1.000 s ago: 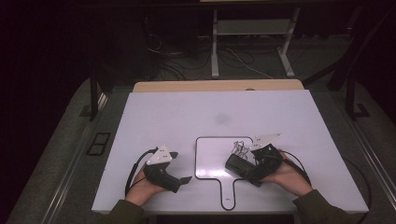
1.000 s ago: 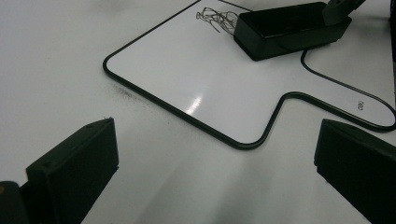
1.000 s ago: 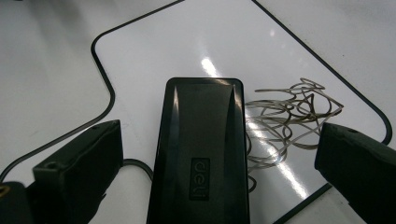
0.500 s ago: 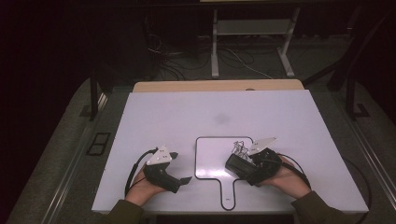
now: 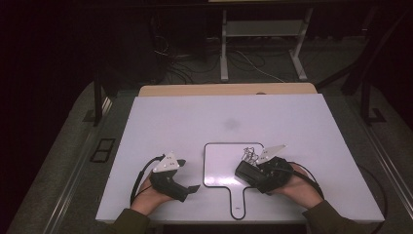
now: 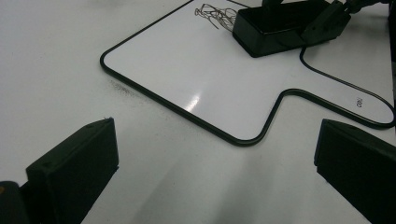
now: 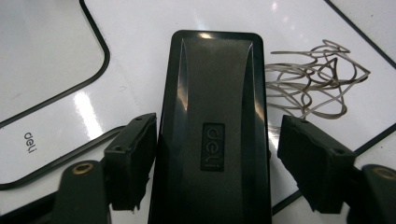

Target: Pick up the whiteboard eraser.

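Two grippers rest low on a white desk, one in each hand of a person whose sleeves come in from the bottom edge. Behind the desk the room is dark; a light wooden board lies along its far edge, and cables and the legs of a white frame stand on the grey floor.

On the desk lies a small whiteboard with a black rim and a short handle that points toward the person. A dark scribble is drawn near its far right corner. A black eraser lies on the whiteboard just beside the scribble.

The right gripper has the eraser between its fingers, which have just been closing. The left finger is touching the side of the eraser or nearly so, while the other finger is clearly apart from it, so the eraser is not yet clamped.

The left gripper sits on the bare desk near the whiteboard's handle. Its fingers are wide apart and hold nothing.
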Motion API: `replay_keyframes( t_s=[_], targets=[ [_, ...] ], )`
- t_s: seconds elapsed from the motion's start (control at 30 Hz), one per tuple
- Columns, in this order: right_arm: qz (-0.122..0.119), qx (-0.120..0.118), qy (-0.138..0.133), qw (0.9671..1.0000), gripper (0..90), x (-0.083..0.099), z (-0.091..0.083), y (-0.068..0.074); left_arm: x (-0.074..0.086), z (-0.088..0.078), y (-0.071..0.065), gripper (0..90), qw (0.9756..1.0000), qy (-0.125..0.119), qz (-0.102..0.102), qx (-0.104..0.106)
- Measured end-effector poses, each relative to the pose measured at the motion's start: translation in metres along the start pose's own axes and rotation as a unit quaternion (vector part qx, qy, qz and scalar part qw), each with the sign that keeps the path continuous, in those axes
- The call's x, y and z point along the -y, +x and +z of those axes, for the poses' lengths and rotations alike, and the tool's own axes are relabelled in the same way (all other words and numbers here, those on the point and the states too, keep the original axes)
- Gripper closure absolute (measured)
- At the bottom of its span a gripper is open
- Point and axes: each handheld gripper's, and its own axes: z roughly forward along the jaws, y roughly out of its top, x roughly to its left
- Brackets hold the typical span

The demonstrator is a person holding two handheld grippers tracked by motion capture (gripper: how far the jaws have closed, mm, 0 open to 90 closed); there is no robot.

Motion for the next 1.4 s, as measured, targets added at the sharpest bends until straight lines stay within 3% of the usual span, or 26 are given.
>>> replay_keyframes(
  t_s=[0.43,0.83,1.13,1.23,1.4],
  targets=[
    [-0.001,-0.002,0.011,0.9999,36.7,-0.0006,0.0025,0.0023,-0.0001,0.0002,0.0003,0.0,1.0,0.0,0.0,0.0],
    [-0.023,0.021,0.023,0.9992,37.7,-0.0037,0.0033,0.0083,0.0,0.0,-0.0003,0.0,1.0,0.0,-0.002,0.0],
    [-0.04,0.014,0.029,0.9987,38.0,-0.005,0.0034,0.0036,0.0001,0.0002,-0.0004,0.0,1.0,0.001,-0.002,0.001],
    [-0.025,0.004,0.032,0.9992,38.2,-0.0062,0.0027,0.0028,0.0001,0.0002,-0.0005,0.0,1.0,0.0,-0.002,0.001],
    [-0.027,-0.002,0.033,0.9991,38.4,-0.0062,0.0018,0.0017,0.0001,0.0003,-0.0005,0.0,1.0,0.0,-0.001,0.002]
  ],
)
